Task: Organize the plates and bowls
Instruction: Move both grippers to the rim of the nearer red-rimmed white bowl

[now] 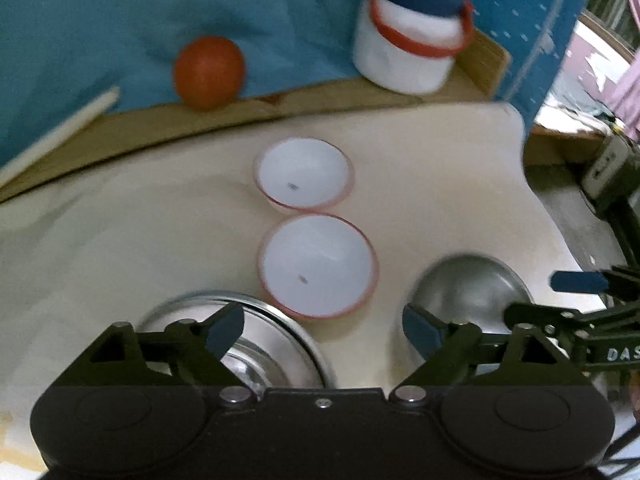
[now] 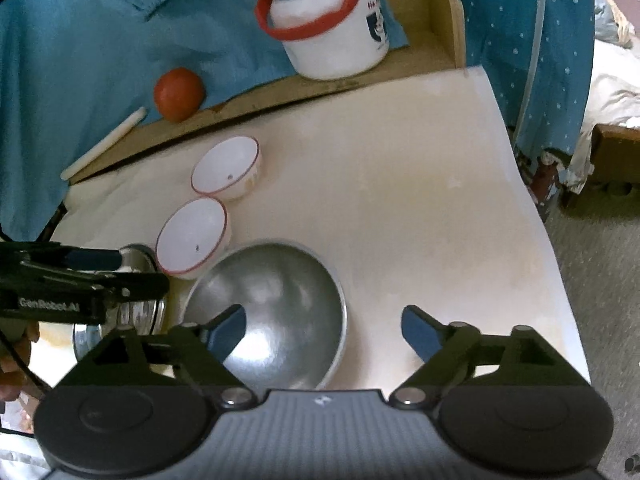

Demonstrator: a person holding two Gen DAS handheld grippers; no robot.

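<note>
Two white bowls with red rims stand side by side on the cream table: a near one [image 1: 318, 266] [image 2: 192, 236] and a far one [image 1: 304, 178] [image 2: 226, 168]. A steel plate [image 1: 240, 340] [image 2: 120, 308] lies under my left gripper [image 1: 324, 330], which is open and empty above it. A steel bowl [image 1: 468, 284] [image 2: 272, 312] stands to the right. My right gripper [image 2: 324, 330] is open and empty, with its left finger over that bowl's inside. It also shows at the right edge of the left wrist view [image 1: 576, 292].
A wooden ledge [image 2: 280, 88] runs along the back of the table. On it stand a red ball [image 1: 209, 73] [image 2: 179, 94], a white jar with a blue lid and red handle [image 1: 412, 36] [image 2: 328, 24] and a white stick [image 2: 104, 142]. The table edge [image 2: 536, 216] drops to the floor on the right.
</note>
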